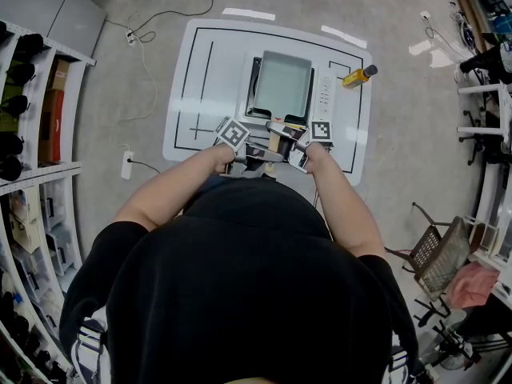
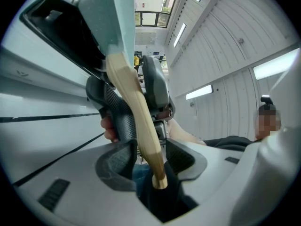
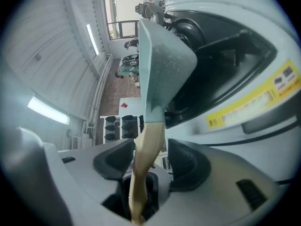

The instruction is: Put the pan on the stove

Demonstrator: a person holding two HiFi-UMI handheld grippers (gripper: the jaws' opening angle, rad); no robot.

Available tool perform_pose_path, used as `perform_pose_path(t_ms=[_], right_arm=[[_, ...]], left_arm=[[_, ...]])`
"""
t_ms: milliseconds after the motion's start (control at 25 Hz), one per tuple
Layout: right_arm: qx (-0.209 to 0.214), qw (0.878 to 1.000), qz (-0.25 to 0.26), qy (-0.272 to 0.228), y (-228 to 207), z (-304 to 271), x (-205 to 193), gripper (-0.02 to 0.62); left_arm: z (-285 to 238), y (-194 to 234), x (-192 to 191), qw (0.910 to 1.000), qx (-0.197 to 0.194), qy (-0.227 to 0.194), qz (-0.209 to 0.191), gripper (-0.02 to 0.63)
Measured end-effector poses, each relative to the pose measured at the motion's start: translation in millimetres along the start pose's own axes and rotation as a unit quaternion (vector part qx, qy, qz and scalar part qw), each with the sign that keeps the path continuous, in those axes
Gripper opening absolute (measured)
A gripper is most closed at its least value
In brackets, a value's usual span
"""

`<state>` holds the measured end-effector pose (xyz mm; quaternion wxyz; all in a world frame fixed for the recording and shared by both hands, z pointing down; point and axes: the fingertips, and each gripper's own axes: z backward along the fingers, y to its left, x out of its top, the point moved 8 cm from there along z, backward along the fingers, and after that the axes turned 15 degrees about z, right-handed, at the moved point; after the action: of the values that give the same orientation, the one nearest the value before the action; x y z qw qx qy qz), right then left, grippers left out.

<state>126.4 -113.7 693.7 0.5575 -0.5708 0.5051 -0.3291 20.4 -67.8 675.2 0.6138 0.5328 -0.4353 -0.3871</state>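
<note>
Jaws of left hand-held gripper apart, wooden handle loose between | pan sitting on stove, middle of bench | right hand-held gripper likewise open round handle | risk: pad could snag handle on pull-back, dragging pan off stove; cause: handle lies close to one pad

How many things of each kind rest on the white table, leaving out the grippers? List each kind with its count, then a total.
Stove: 1
Pan: 1
Yellow bottle: 1
Total: 3
</note>
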Motion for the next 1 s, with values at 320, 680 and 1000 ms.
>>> perform_pose_path(t_ms=[320, 680, 1000], right_arm=[[-0.012, 1.0, 0.007, -0.01, 2.2, 7.7, 2.0, 0.238], [-0.038, 0.999, 0.016, -0.025, 0.1, 22.9, 2.7, 0.241], [-0.073, 0.996, 0.046, -0.028, 5.4, 41.9, 2.4, 0.245]], left_arm=[[3.5, 1.7, 2.6, 1.0, 0.004, -0.007, -0.003, 0.201], [22.0, 3.8, 7.9, 0.9989, 0.033, -0.032, -0.014, 0.209], [34.8, 1.5, 13.1, 0.9977, 0.035, -0.051, -0.028, 0.218]])
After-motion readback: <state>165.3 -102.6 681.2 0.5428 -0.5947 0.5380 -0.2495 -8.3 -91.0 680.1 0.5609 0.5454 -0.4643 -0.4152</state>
